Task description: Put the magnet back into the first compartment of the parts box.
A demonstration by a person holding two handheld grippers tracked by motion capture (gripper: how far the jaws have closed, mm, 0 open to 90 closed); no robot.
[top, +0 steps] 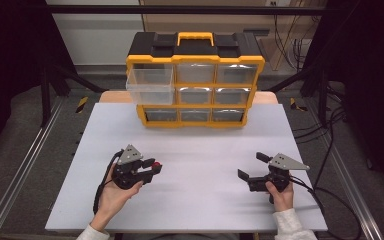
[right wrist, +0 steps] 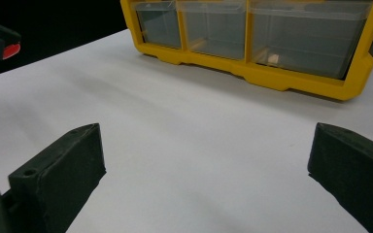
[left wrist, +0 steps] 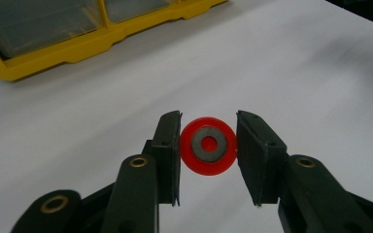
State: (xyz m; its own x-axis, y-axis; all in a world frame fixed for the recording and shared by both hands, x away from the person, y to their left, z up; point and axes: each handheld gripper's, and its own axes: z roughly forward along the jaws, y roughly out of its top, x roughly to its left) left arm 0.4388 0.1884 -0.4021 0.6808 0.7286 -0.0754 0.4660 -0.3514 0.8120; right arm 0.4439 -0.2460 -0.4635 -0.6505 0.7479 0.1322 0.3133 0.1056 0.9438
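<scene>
Red plastic disc (left wrist: 208,145) with a grey ring insert sits clamped by its rim in the left gripper (top: 153,167), at seven o'clock on the table (top: 195,200). It looks light, stiff and slippery-edged. Right gripper (top: 252,166) jaws stand apart, empty.

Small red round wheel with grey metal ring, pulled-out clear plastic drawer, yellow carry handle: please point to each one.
Small red round wheel with grey metal ring (left wrist: 208,145), left gripper view, red rim.
Pulled-out clear plastic drawer (top: 150,86), high view, front wall.
Yellow carry handle (top: 195,35), high view, top bar.
</scene>
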